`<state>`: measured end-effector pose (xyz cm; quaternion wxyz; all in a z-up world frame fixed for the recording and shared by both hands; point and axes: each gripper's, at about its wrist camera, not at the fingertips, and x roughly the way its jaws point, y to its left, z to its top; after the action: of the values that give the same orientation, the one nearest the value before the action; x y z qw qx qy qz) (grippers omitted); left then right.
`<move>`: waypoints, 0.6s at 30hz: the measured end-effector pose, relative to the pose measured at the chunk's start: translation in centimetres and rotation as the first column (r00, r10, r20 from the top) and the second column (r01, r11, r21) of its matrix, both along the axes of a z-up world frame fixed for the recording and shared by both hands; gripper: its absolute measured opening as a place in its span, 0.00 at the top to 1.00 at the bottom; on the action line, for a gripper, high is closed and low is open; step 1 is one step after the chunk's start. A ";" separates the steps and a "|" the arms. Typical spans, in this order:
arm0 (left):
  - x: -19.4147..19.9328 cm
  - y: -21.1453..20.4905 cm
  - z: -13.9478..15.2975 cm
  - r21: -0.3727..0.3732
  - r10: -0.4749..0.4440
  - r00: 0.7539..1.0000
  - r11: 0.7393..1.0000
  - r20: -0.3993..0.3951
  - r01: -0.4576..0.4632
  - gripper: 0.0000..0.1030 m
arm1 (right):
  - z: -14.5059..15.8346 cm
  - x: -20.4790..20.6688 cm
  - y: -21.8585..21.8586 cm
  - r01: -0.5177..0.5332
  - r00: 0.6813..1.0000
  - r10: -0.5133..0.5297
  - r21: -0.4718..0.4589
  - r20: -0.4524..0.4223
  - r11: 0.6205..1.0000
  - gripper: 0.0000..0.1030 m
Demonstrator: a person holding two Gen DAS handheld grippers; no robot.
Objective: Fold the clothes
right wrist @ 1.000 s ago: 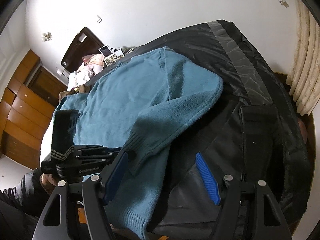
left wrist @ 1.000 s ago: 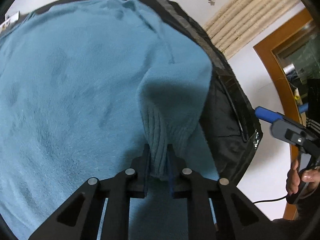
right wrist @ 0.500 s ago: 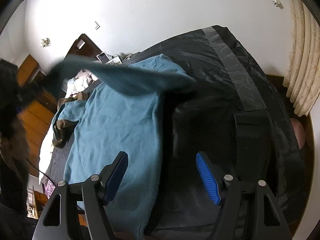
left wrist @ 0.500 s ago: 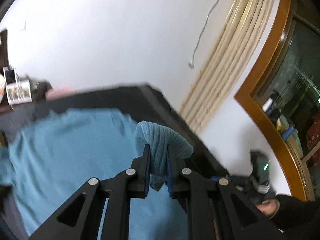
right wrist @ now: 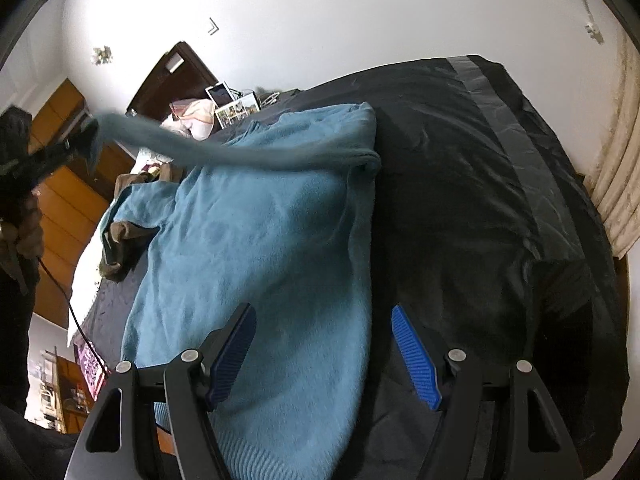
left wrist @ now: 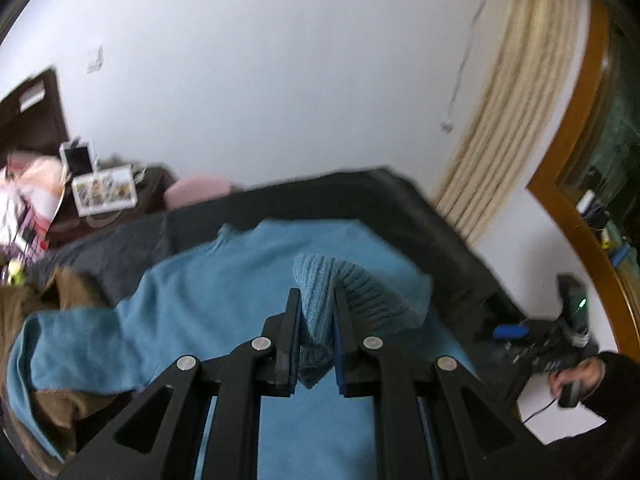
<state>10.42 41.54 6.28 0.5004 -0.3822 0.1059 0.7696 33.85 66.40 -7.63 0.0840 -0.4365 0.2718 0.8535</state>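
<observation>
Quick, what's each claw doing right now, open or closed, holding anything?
Left claw: closed on the sweater cuff.
Right claw: open, holding nothing, over the sweater.

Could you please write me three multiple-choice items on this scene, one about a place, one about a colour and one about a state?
1. Where does the body of the sweater lie?
A. on the dark bed cover
B. on a wooden chair
C. in a basket

2. What colour is the sweater?
A. red
B. blue
C. white

3. How do the two tools stand?
A. both open
B. left tool shut on the ribbed cuff, right tool open
C. both shut on the hem

Answers:
1. A, the right wrist view shows it spread flat on the cover.
2. B, both views show blue knit.
3. B, the cuff is pinched between the left jaws, while the right jaws stand wide apart, gripping nothing.
</observation>
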 end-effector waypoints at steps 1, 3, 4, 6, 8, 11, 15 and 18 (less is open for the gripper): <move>-0.7 -0.5 -0.7 -0.017 0.006 1.000 1.000 0.006 -0.005 0.86 | 0.0 -0.8 -0.1 -0.002 1.000 0.002 0.013 0.008 1.000 0.30; -2.1 -1.6 -2.0 -0.050 0.017 1.000 0.999 0.017 -0.016 0.86 | -0.1 -2.9 -0.2 -0.007 1.000 0.005 0.055 0.031 0.998 0.30; -2.8 -2.1 -2.7 -0.067 0.023 0.999 0.998 0.023 -0.021 0.86 | -0.2 -4.1 -0.3 -0.012 0.999 0.008 0.081 0.042 0.997 0.30; -3.9 -2.5 -3.4 -0.077 0.023 0.999 0.997 0.034 -0.021 0.86 | -0.8 -6.8 -0.3 -0.026 0.996 0.013 0.143 0.087 0.989 0.30; -4.7 -2.5 -3.7 -0.068 0.015 0.999 0.998 0.044 -0.012 0.86 | -2.0 -9.6 -0.2 -0.050 0.990 0.022 0.196 0.141 0.979 0.30; -5.9 -2.5 -3.1 -0.042 0.004 0.999 0.999 0.040 -0.002 0.86 | -3.9 -13.6 0.4 -0.076 0.976 0.016 0.267 0.217 0.961 0.30; -7.9 -2.8 -2.1 0.004 -0.024 0.999 1.000 0.030 0.024 0.86 | -5.3 -15.9 3.0 0.002 0.964 -0.086 0.317 0.251 0.949 0.30; -9.4 -2.9 -3.1 -0.010 -0.059 0.998 0.998 0.036 0.060 0.85 | -5.5 -15.5 5.2 0.109 0.949 -0.198 0.333 0.246 0.937 0.30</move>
<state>0.99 38.62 3.15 0.5228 -0.3954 0.1123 0.7468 18.36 71.64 -13.18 0.2566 -0.5093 0.1513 0.8074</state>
